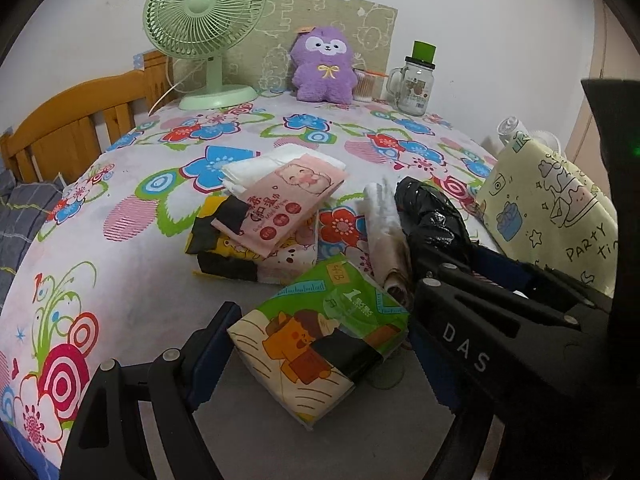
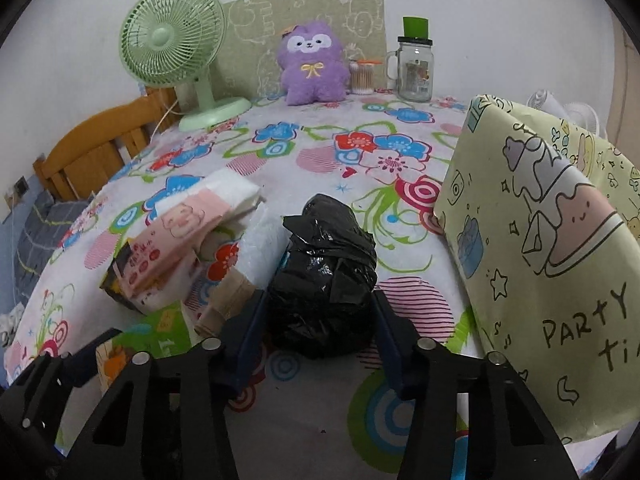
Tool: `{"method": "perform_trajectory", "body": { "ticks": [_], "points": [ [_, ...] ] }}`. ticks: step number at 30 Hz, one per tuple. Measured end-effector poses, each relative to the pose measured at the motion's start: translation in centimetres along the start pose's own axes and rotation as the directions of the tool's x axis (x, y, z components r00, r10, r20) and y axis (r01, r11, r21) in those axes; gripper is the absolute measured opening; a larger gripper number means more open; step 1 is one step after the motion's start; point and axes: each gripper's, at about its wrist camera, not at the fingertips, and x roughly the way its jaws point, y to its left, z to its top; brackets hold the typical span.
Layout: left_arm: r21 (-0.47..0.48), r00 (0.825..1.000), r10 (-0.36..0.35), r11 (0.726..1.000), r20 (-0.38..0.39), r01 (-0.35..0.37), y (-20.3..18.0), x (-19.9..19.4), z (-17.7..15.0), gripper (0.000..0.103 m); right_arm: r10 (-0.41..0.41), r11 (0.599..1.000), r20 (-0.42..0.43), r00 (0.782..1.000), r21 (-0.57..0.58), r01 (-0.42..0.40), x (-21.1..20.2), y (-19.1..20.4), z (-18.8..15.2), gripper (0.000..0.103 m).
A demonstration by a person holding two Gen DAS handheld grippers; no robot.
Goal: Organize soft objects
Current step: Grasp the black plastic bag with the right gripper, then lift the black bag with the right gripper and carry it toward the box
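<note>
Nearest the right wrist camera, the right gripper (image 2: pixel 318 316) straddled a crumpled black plastic bag (image 2: pixel 324 276) lying on the flower-printed surface (image 2: pixel 320 152), one finger at each side of the bundle. The jaws stood part open, and their blue pads appeared to rest against the bag's flanks; whether they truly pressed it could not be told. No earlier picture was given. In the left wrist view, the left gripper (image 1: pixel 316 344) held its jaws wide around a green and orange tissue pack (image 1: pixel 320 344), the left pad clear of the pack and nothing gripped. The task's soft things lay close together: a pink wipes pack (image 1: pixel 280 204) tilted across a white padded pack (image 1: pixel 256 168) and a yellow and black pack (image 1: pixel 224 240), with a white and beige roll (image 1: pixel 388 232) just beside the bag. For a good grasp, the bag probably wanted a squeeze low on its bulk, since slack film would likely slip or stretch if caught near the top, and a straight lift would spare the neighbouring roll. A tall yellow printed bag (image 2: pixel 540 240) stood near on the right and left little room that way. The surface's front edge lay beneath the grippers. Open cloth stretched behind the bundle toward the purple plush toy (image 2: pixel 312 64), the green fan (image 2: pixel 176 40) and the glass mug jar (image 2: pixel 414 68), all well apart at the back.
</note>
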Motion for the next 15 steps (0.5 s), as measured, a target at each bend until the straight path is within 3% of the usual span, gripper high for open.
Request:
{"method": "perform_trajectory", "body": {
  "ticks": [5, 15],
  "points": [
    [0.001, 1.000, 0.010, 1.000, 0.002, -0.010, -0.1, 0.0, 0.0, 0.085, 0.002, 1.000, 0.007, 1.000, -0.007, -0.002, -0.5, -0.1, -0.2, 0.040],
    [0.012, 0.999, 0.020, 1.000, 0.038, -0.021, -1.2, -1.7, -0.2, 0.085, 0.027, 1.000, 0.052, 0.998, -0.006, -0.027, -2.9, 0.0, -0.3, 0.038]
  ]
}}
